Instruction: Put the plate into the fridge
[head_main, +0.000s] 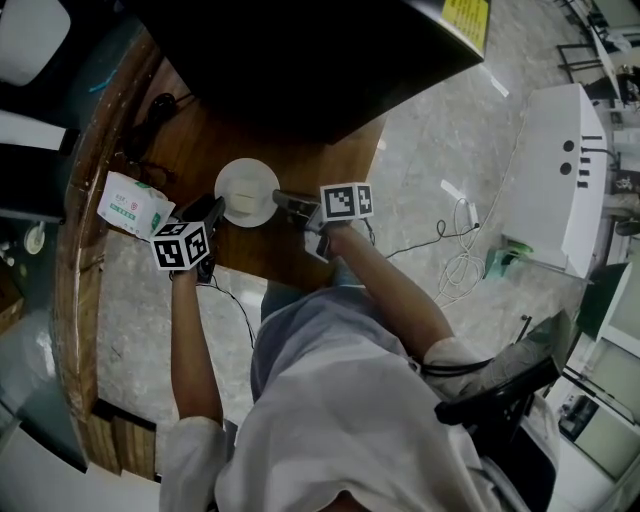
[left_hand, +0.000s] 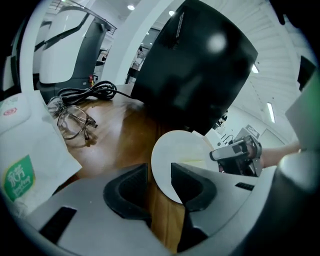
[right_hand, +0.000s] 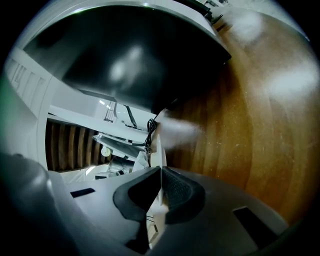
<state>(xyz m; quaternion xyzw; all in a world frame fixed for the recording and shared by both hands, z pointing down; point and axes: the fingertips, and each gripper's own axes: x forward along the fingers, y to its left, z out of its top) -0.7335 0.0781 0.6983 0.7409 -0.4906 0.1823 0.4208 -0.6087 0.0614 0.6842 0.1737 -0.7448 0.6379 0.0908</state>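
A white round plate (head_main: 247, 192) lies on the brown wooden table (head_main: 190, 140), in front of a big black appliance (head_main: 300, 60). My right gripper (head_main: 283, 203) is shut on the plate's right rim. The right gripper view shows the plate (right_hand: 161, 145) edge-on, pinched between the two pads of the right gripper (right_hand: 161, 187). My left gripper (head_main: 215, 212) sits at the plate's left rim. In the left gripper view the left gripper (left_hand: 159, 170) stands open. The plate (left_hand: 182, 150) lies just beyond its pads, and neither pad presses on its near edge.
A white and green tissue pack (head_main: 133, 203) lies left of the left gripper. Glasses (left_hand: 75, 122) and a coiled black cable (left_hand: 92, 91) lie further back on the table. The table's curved edge (head_main: 75, 260) runs along the left. A white machine (head_main: 560, 170) stands on the floor at the right.
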